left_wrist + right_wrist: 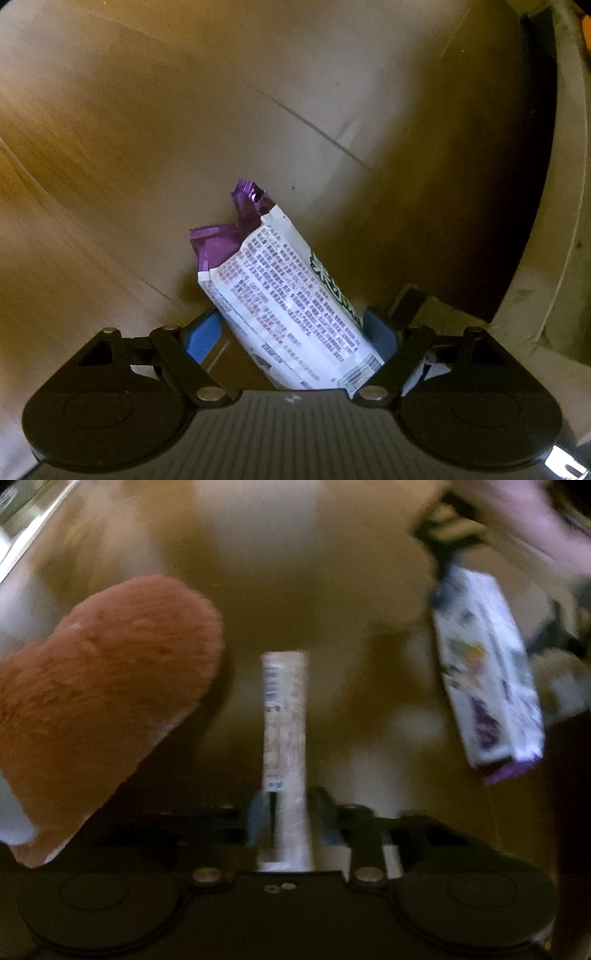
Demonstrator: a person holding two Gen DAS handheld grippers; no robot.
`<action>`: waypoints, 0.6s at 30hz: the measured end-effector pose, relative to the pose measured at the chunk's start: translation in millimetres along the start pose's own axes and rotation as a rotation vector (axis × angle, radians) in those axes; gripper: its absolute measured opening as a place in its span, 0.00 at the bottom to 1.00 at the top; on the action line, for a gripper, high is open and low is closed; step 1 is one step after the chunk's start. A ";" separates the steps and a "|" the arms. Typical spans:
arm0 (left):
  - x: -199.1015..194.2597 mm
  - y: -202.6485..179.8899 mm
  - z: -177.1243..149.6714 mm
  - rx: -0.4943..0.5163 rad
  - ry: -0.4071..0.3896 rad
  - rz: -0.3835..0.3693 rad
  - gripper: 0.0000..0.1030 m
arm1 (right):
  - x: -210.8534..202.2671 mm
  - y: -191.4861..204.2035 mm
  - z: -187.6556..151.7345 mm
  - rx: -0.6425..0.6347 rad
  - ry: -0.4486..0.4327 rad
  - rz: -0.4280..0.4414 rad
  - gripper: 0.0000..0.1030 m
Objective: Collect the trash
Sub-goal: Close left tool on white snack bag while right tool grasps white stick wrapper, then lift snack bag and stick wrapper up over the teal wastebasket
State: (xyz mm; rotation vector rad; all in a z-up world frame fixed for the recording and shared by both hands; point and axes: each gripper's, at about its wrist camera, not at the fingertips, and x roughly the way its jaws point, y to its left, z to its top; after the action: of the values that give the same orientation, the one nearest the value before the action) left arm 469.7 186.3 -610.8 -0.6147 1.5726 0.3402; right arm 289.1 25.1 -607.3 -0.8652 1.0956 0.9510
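Left hand-held gripper (291, 328) grasps a white-purple wrapper (284, 295) over the wood floor (147, 129), right hand-held gripper (290, 812) clamps a pale tube (284, 738) (blurry) beside a pink slipper (99, 701).

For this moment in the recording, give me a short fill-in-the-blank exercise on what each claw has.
1. The snack wrapper between the left claw's blue fingers has torn ends coloured ____.
2. The right claw is closed on a narrow ____-coloured packet.
3. In the right wrist view, the fuzzy slipper lies to the ____ of that packet.

Missing words: purple; white; left
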 end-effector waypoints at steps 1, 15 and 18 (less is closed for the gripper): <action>0.1 2.3 0.0 -0.006 0.005 -0.008 0.79 | -0.4 -5.7 -1.6 0.026 0.000 0.000 0.22; -25.8 39.5 -3.4 0.024 -0.026 -0.004 0.61 | -21.9 -53.9 -32.0 0.236 0.048 -0.010 0.18; -36.9 60.7 -11.9 0.031 -0.017 0.025 0.61 | -36.8 -63.5 -44.2 0.298 0.067 -0.028 0.18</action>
State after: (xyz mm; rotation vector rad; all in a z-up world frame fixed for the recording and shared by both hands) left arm 425.5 235.3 -582.0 -0.5675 1.5674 0.3389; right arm 327.5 -44.7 -575.8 -0.6695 1.2431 0.7166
